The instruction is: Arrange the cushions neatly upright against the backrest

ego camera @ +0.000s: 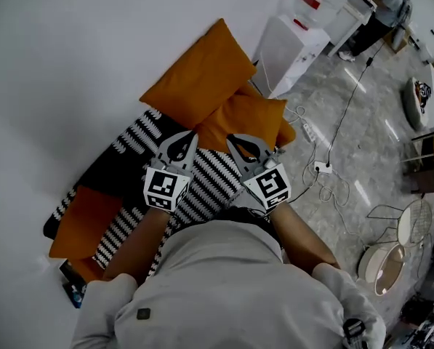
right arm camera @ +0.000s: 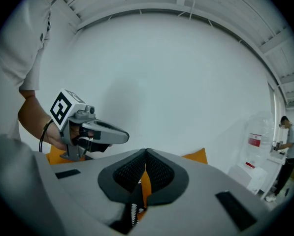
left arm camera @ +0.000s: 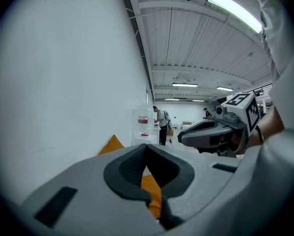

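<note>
The cushions (ego camera: 202,75) are showing plain orange, the sofa cover (ego camera: 211,186) is displaying black-and-white zigzag stripes, and the grey left gripper (ego camera: 191,137) and right gripper (ego camera: 231,138) are bearing black-and-white square markers.

White wall (ego camera: 71,49), grey marble floor (ego camera: 362,137)

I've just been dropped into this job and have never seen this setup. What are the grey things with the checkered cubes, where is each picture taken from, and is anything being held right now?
There is no robot arm here. A person holds a two-jaw tool in each hand: the left gripper and the right gripper. The cubes are part of them. One picture looks down from the person's head, and the other two look along each gripper's own jaws. Below is a sofa with a black-and-white cover and three orange cushions: a large cushion standing by the wall, a smaller cushion just ahead of the grippers, and a flat cushion at the left end. Both grippers are shut and hold nothing.
</note>
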